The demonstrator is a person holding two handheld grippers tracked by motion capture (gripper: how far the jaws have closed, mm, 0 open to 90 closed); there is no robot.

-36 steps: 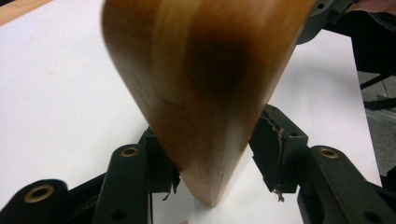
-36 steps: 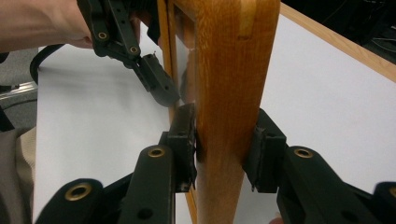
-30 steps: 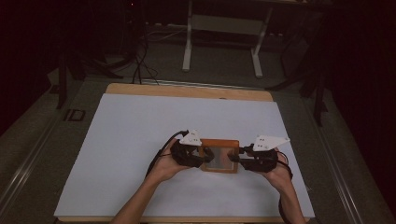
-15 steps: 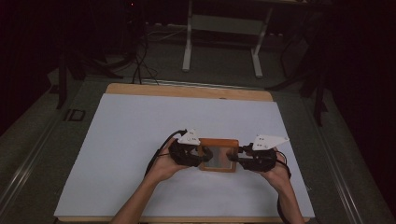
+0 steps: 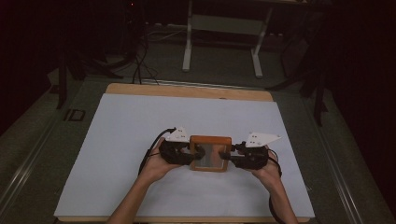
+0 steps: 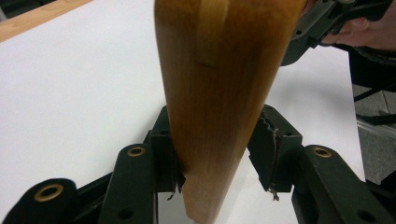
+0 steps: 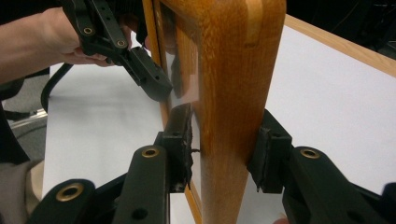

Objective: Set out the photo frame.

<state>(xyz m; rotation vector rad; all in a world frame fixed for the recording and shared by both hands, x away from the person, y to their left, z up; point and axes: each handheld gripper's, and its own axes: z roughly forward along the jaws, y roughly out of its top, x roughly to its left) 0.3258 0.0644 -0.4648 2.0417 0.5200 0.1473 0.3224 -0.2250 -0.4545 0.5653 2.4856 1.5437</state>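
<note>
You hold a wooden picture frame (image 5: 210,153) between your two grippers, near the front middle of the tabletop (image 5: 121,126), which has a white sheet on it. The frame has a glass pane in its middle. From the high view you cannot tell if it rests on the sheet or sits just above it.

Your left gripper (image 5: 183,153) is at the frame's left edge. In the left gripper view, the wood (image 6: 219,93) stands between the two black fingers. One finger (image 6: 166,149) touches the wood. The other finger (image 6: 271,149) sits just beside the wood, and you cannot tell if it presses on it. So you cannot say for sure that this gripper pinches the frame.

Your right gripper (image 5: 232,157) is at the frame's right edge. In the right gripper view, the frame's wooden side (image 7: 229,102) stands upright between the fingers. Both fingers (image 7: 180,144) press on it, one on the glass side and one on the back. This gripper pinches the frame.

In that same view you can see your left hand (image 7: 42,42) and its gripper at the far edge of the frame.

The bare wood rim of the tabletop (image 5: 187,91) shows at the far side of the sheet.
</note>
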